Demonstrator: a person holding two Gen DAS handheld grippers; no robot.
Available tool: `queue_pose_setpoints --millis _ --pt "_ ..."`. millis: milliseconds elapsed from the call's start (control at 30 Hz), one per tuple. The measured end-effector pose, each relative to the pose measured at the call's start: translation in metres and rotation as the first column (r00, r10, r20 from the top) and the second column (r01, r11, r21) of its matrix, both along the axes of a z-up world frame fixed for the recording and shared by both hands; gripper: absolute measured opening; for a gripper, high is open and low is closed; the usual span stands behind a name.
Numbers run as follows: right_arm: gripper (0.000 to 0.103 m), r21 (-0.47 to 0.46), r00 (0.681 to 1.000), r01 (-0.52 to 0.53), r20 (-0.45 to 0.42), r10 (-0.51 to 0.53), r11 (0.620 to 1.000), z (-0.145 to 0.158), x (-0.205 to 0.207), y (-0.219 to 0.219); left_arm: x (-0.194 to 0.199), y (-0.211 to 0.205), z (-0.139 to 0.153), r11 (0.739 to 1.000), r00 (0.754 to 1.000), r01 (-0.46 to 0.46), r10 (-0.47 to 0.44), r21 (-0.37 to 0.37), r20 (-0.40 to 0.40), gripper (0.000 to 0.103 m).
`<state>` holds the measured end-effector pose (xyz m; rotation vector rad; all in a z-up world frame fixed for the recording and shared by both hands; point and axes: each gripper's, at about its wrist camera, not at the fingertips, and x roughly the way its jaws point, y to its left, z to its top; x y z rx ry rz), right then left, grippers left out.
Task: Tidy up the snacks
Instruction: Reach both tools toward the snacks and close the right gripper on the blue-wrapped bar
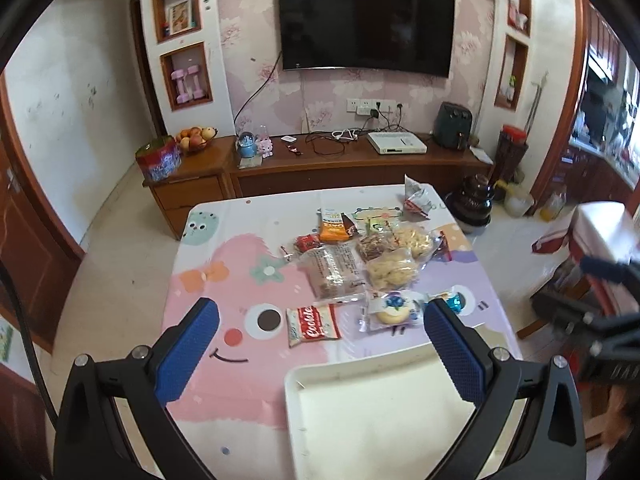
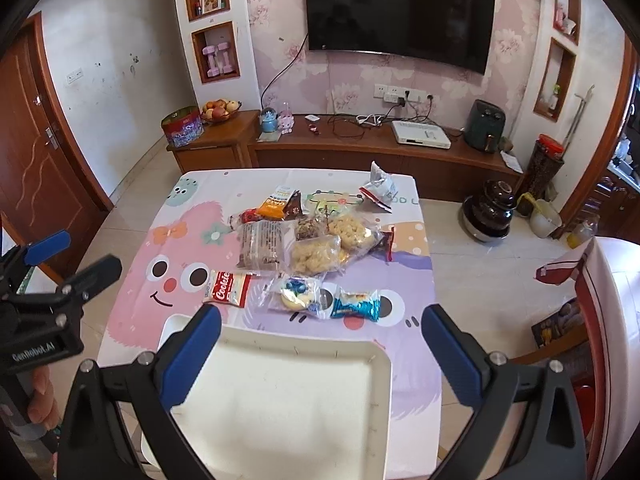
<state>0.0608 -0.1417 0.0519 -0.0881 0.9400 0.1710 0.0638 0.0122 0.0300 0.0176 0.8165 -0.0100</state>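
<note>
Several wrapped snacks lie in a loose pile mid-table: a red cookie pack (image 1: 313, 325) (image 2: 228, 287), a clear-wrapped iced biscuit (image 1: 394, 309) (image 2: 295, 293), a blue packet (image 2: 356, 305), a brown bread pack (image 1: 336, 272) (image 2: 262, 245), puffed rice packs (image 1: 390, 268) (image 2: 316, 255) and an orange pack (image 1: 333, 224). A white tray (image 1: 360, 412) (image 2: 280, 400) sits empty at the near table edge. My left gripper (image 1: 320, 344) hovers open above the near table, nothing between its fingers. My right gripper (image 2: 320, 344) hangs open over the tray, also empty.
The table wears a pink and purple cartoon cloth (image 1: 240, 364). Beyond it stand a wooden TV cabinet (image 1: 320, 164), a fruit bowl (image 1: 196, 138) and a wall TV (image 1: 366, 26). A dark pot (image 2: 489, 210) sits on the floor at right. A white and red cabinet (image 2: 616, 320) is close on the right.
</note>
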Motion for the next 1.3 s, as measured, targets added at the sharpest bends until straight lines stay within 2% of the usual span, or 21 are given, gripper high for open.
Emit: queue_pose_setpoints --millis 200,333,467,567,633,733,867,1000,1100,1300 --pt "0.099 0.014 0.998 -0.003 -0.059 0.004 1.000 -0.016 0.040 -0.008 0.037 0.022 -0.016 0.999 0.998 -0.040 0.040 0.001 -0.048 0.102" --pt "0.097 -0.035 0.993 -0.002 -0.117 -0.002 0.999 -0.042 0.069 -0.007 0.069 0.038 -0.045 0.999 0.990 -0.047 0.048 0.014 -0.136 0.102" --pt "0.096 -0.067 0.980 0.012 -0.197 -0.025 0.998 -0.080 0.097 -0.011 0.102 0.045 -0.085 0.999 0.969 -0.041 0.046 0.026 -0.245 0.102" --pt "0.096 -0.097 0.963 0.034 -0.264 -0.058 0.995 -0.118 0.122 -0.016 0.125 0.050 -0.118 0.998 0.943 -0.049 0.056 0.029 -0.328 0.102" --pt "0.096 -0.102 0.950 0.041 -0.306 -0.071 0.994 -0.138 0.135 -0.020 0.140 0.053 -0.144 0.998 0.914 -0.057 0.048 -0.010 -0.404 0.102" --pt "0.095 -0.117 0.915 0.070 -0.388 -0.110 0.991 -0.180 0.153 -0.029 0.154 0.054 -0.178 0.995 0.875 -0.090 0.062 -0.036 -0.481 0.102" --pt "0.090 -0.097 0.868 0.090 -0.480 -0.126 0.991 -0.220 0.168 -0.037 0.169 0.051 -0.210 0.992 0.834 -0.119 0.083 -0.030 -0.546 0.102" --pt "0.089 -0.071 0.842 0.100 -0.526 -0.123 0.992 -0.241 0.174 -0.037 0.181 0.049 -0.234 0.990 0.800 -0.143 0.110 -0.010 -0.590 0.101" --pt "0.087 -0.091 0.825 0.099 -0.549 -0.132 0.991 -0.254 0.177 -0.034 0.186 0.048 -0.245 0.987 0.776 -0.160 0.119 -0.011 -0.619 0.101" --pt "0.070 -0.119 0.787 0.087 -0.600 -0.142 0.989 -0.279 0.176 -0.030 0.189 0.044 -0.262 0.985 0.747 -0.174 0.124 -0.013 -0.654 0.097"
